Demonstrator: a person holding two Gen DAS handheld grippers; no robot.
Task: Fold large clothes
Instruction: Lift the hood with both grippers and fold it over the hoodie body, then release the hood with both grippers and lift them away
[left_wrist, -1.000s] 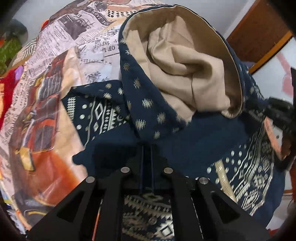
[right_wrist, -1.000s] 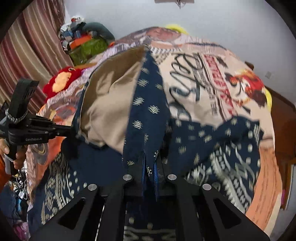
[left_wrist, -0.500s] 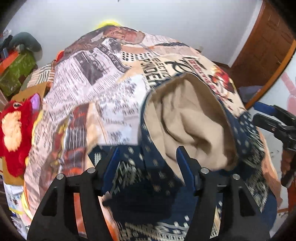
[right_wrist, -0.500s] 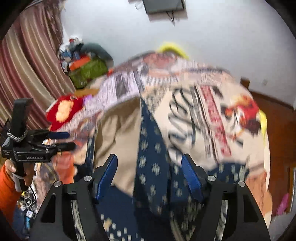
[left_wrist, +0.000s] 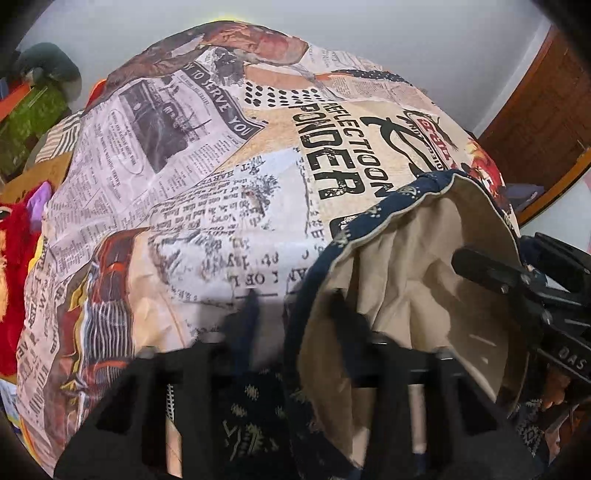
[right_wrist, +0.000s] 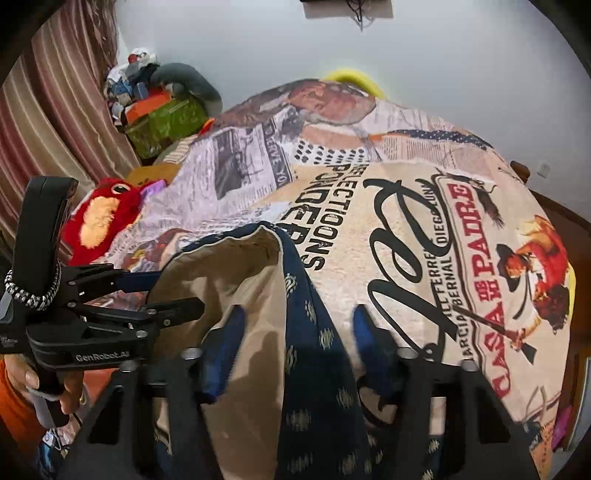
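My left gripper (left_wrist: 295, 321) and right gripper (right_wrist: 297, 332) stand over the navy garment (right_wrist: 314, 343), which lies folded back — beige lining (left_wrist: 424, 266) upward — on the newspaper-print bedspread (left_wrist: 207, 177). Both pairs of jaws have just been closing; cloth lies between each pair, yet I see no pad pressing on it, so both remain unclenched. A red plush toy (right_wrist: 99, 218) sits beside the bed, near the striped curtain (right_wrist: 55, 96).
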